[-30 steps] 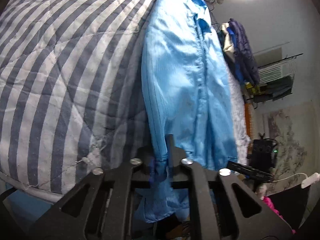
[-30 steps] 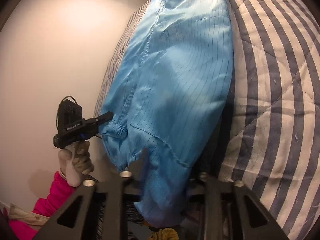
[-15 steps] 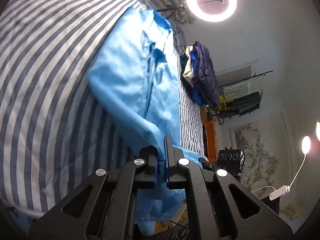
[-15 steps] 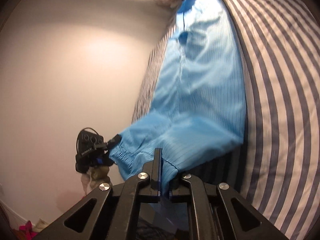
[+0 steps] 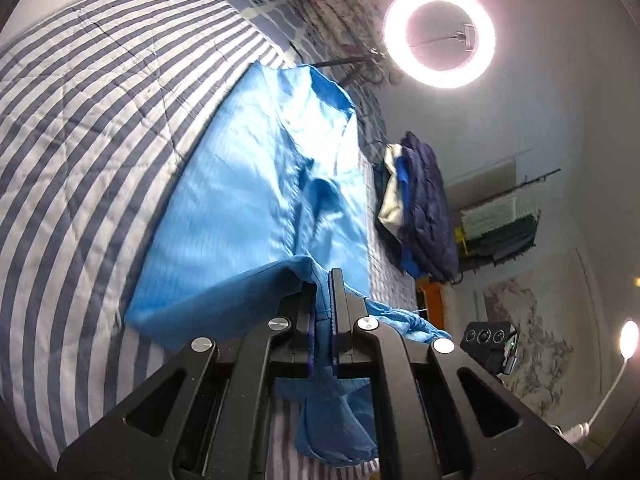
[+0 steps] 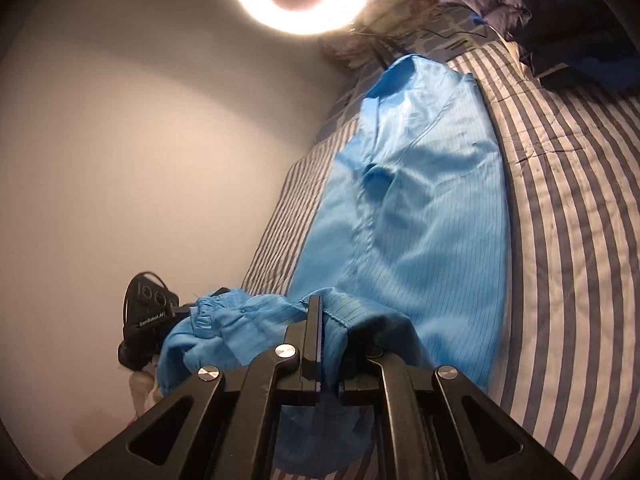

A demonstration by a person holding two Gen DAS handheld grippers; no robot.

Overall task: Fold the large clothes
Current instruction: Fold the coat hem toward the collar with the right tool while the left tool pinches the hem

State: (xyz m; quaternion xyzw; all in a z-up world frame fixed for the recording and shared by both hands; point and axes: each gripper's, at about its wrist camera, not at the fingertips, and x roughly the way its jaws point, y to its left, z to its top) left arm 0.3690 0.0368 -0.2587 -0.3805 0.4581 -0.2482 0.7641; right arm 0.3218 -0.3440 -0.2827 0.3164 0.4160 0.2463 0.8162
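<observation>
**Both grippers lift the lower hem of the blue garment off the bed**

The light-blue garment [image 5: 256,184] lies lengthwise on the striped quilt [image 5: 80,128] of the bed, its collar toward the far end near the ring light [image 5: 439,35] and its lower part toward the near edge. The body of the garment rests flat on the quilt; its near end is raised and folds back over itself, with loose cloth hanging below the fingers in both wrist views.

The left gripper [image 5: 323,280] has its jaws clenched on a pinch of the blue hem, the fabric pressed between the two pads. The right gripper [image 6: 325,312] is likewise clenched on the hem; its jaws have just been closing, and the cloth sits between them, draped over the right-hand finger. In the right wrist view an elastic cuff [image 6: 208,312] of the garment is bunched at the left gripper's body, which shows as a black camera housing [image 6: 146,316] beside the bed's edge against the pale wall [image 6: 120,160].

Along the far side of the bed from that wall, a pile of clothes [image 5: 420,204], dark navy over white and blue, lies at the quilt's edge. Beyond it a drying rack [image 5: 500,228] stands against the wall. A small lamp [image 5: 629,338] glows at the right of the left wrist view.
</observation>
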